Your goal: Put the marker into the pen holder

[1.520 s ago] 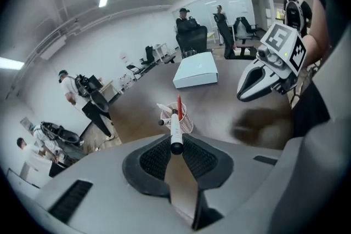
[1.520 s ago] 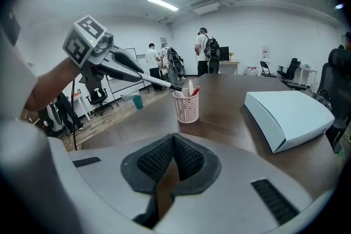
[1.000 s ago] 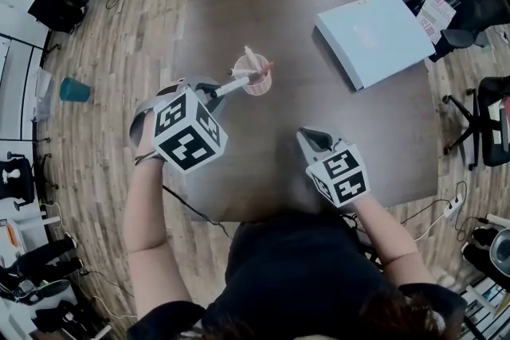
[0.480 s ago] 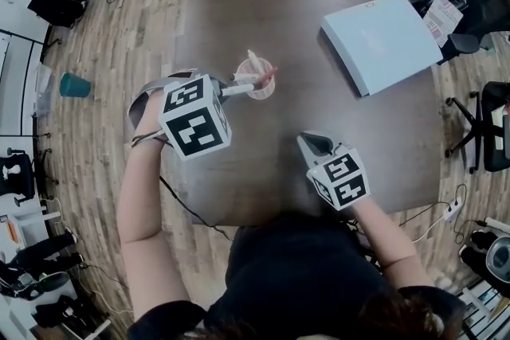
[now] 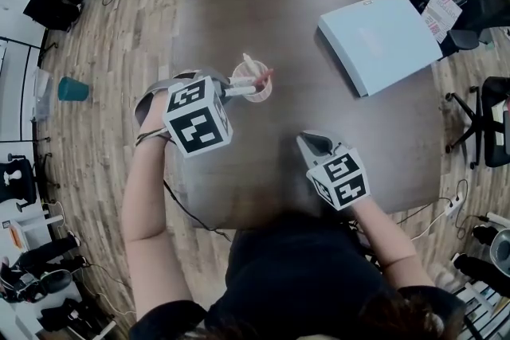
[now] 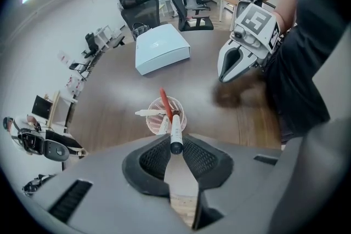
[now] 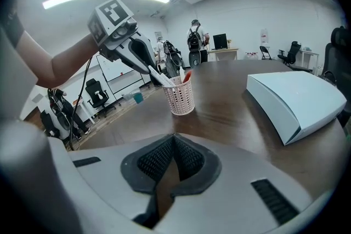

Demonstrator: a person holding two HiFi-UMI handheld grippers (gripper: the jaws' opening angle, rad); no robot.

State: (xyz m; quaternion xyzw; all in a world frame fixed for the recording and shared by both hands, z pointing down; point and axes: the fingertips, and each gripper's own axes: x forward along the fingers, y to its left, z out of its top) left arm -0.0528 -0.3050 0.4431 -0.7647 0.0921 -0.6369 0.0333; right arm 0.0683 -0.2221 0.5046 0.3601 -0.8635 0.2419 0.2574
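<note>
Marker (image 6: 175, 129) in jaws of left gripper (image 6: 176, 142), tip at pink pen holder (image 6: 153, 123)

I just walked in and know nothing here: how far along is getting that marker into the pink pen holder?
Done: the white marker is lifted and brought to the pen holder, beside a red pen already inside. In hand: the left tongs grip it, its far end at the holder's mouth. Left: let go so it drops in. The right tongs are shut and empty.

The white marker (image 6: 175, 127), dark-capped, sits pinched in the left tongs (image 6: 174, 144). It slants forward, its far end reaching the pink mesh pen holder (image 6: 154, 122) just ahead.
</note>
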